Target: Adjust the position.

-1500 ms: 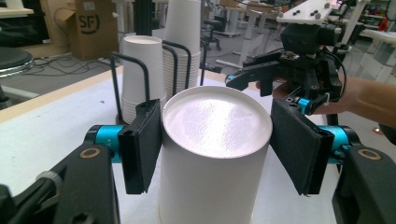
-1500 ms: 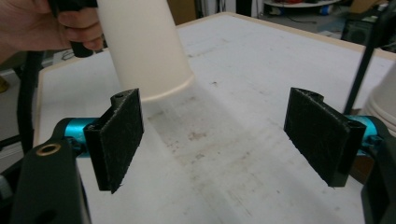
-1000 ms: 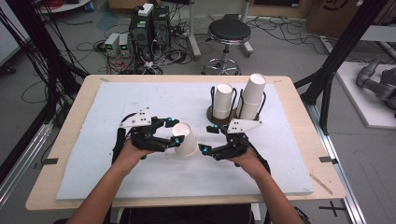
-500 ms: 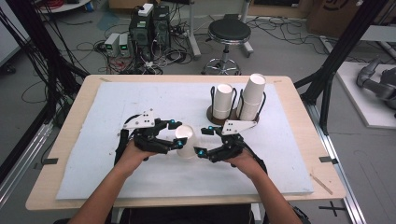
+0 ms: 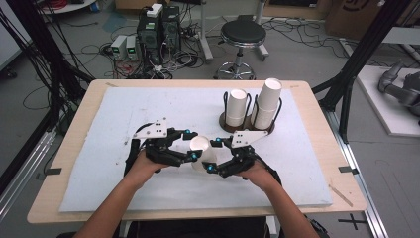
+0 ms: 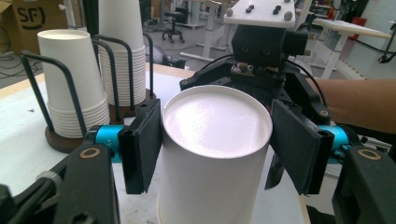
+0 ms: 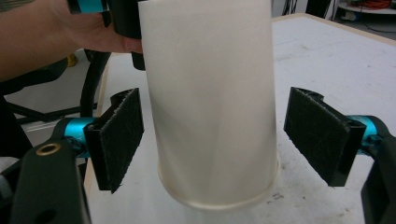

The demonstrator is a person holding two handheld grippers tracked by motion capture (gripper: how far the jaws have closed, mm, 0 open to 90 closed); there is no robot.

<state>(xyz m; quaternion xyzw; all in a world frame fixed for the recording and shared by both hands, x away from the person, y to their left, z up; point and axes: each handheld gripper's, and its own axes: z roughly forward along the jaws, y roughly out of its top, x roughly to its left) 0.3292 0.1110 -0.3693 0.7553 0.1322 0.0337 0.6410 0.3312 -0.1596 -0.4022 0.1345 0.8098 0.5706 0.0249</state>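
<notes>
A white paper cup (image 5: pixel 200 148) stands upside down, base up, over the white mat near the table's middle. My left gripper (image 5: pixel 192 145) is shut on it, the pads pressing on the cup (image 6: pixel 215 116) just under its base. From the other side my right gripper (image 5: pixel 213 154) straddles the same cup (image 7: pixel 210 93) lower down, open, with a clear gap between each pad and the cup wall. The cup's rim sits close to the mat; whether it touches I cannot tell. In the left gripper view the right gripper (image 6: pixel 264 46) faces me from behind the cup.
A dark wire cup holder (image 5: pixel 247 128) behind the grippers holds two stacks of white cups (image 5: pixel 236 106) (image 5: pixel 267 101), also seen as stacks (image 6: pixel 70 79). The white mat (image 5: pixel 124 109) covers the wooden table (image 5: pixel 317 99). A stool (image 5: pixel 242 34) and computers stand beyond the far edge.
The right gripper has crept slightly left, closer around the cup. The left hand and the cup have stayed about where they were.
</notes>
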